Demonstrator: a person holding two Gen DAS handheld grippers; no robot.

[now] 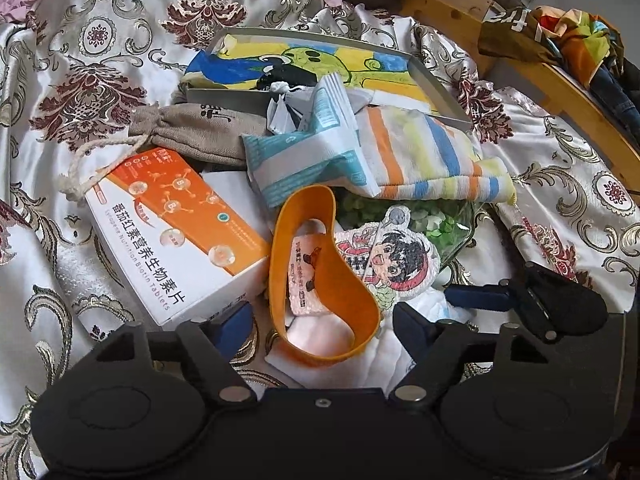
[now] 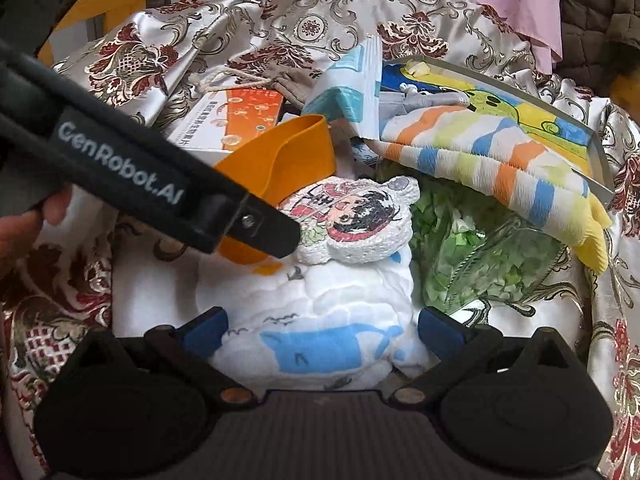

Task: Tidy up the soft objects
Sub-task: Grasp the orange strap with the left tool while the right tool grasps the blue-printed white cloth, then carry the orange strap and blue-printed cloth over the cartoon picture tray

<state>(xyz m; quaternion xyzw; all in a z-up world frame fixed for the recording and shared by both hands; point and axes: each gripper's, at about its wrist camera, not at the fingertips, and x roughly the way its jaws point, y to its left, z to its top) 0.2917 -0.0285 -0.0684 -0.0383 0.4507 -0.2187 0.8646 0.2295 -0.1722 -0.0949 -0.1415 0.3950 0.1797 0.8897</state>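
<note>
A pile of items lies on a patterned satin bedspread (image 1: 100,60). An orange elastic band (image 1: 320,280) loops in front of my open left gripper (image 1: 322,326), its near end between the fingers. A cartoon-face pad (image 1: 394,260) lies beside it, over a white cloth with a blue print (image 2: 320,320). My open right gripper (image 2: 322,334) straddles that cloth, also seen in the left wrist view (image 1: 472,300). A striped towel (image 1: 432,152), a teal pouch (image 1: 304,160) and a beige drawstring bag (image 1: 192,128) lie behind. The left gripper's body (image 2: 160,184) crosses the right wrist view.
An orange-and-white tablet box (image 1: 176,232) lies left of the band. A grey tray (image 1: 432,80) holds a colourful picture. A clear bag of green pieces (image 2: 480,256) lies under the towel. A wooden bed frame (image 1: 560,80) with clothes (image 1: 572,40) runs along the right.
</note>
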